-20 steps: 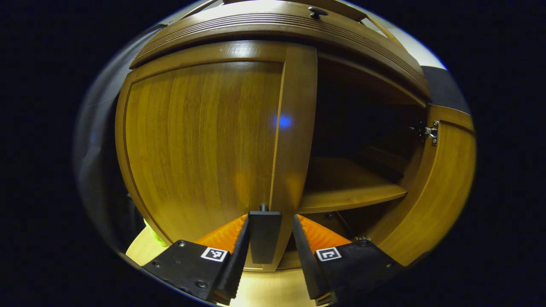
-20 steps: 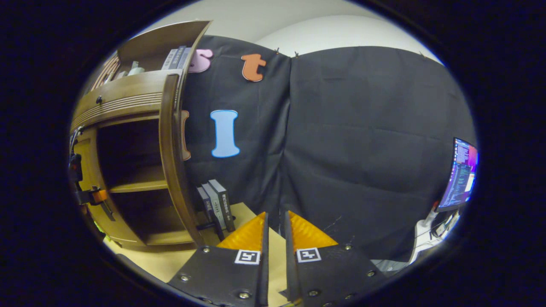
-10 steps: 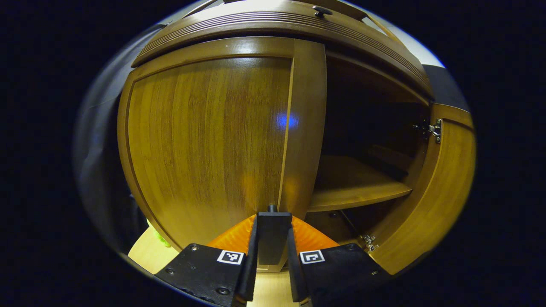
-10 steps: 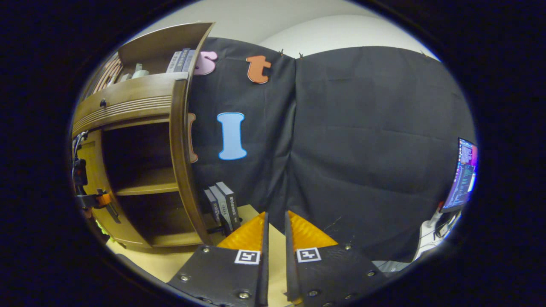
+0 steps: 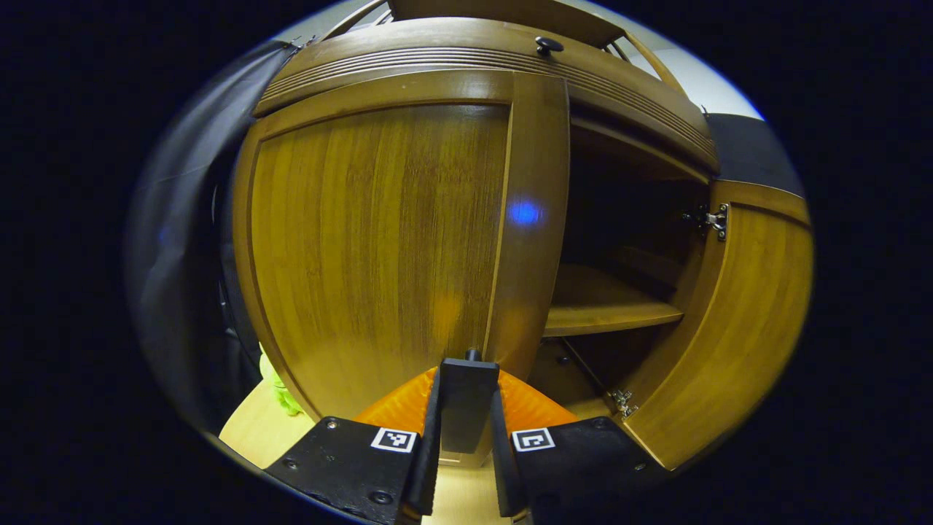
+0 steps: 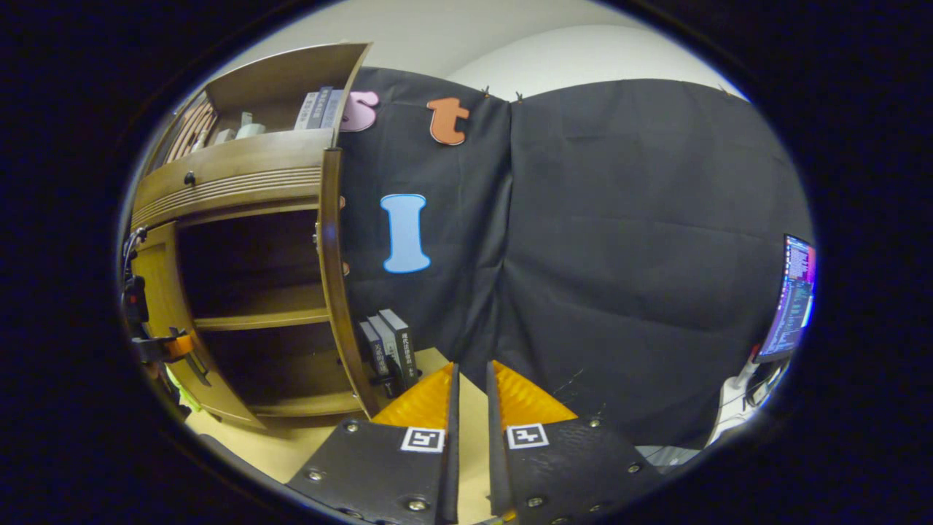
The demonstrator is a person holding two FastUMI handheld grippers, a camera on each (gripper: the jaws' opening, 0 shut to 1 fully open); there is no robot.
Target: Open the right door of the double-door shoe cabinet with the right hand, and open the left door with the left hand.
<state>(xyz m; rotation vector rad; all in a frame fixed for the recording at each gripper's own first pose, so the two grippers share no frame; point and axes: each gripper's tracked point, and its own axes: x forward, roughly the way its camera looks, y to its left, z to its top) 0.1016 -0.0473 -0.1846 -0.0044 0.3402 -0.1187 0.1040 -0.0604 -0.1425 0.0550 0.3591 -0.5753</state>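
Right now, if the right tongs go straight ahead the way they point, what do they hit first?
Probably the black cloth wall. The right tongs point past the open right door and the books, which sit off to their left; depth is uncertain.

1. The left hand-held gripper (image 5: 466, 467) has two wedge-shaped finger bodies, each bearing a small square black-and-white marker and round screw heads near the lower edge.
2. The right hand-held gripper (image 6: 469, 452) is built alike: ribbed pads, flat dark plates, one square marker per side, and screws at the corners.
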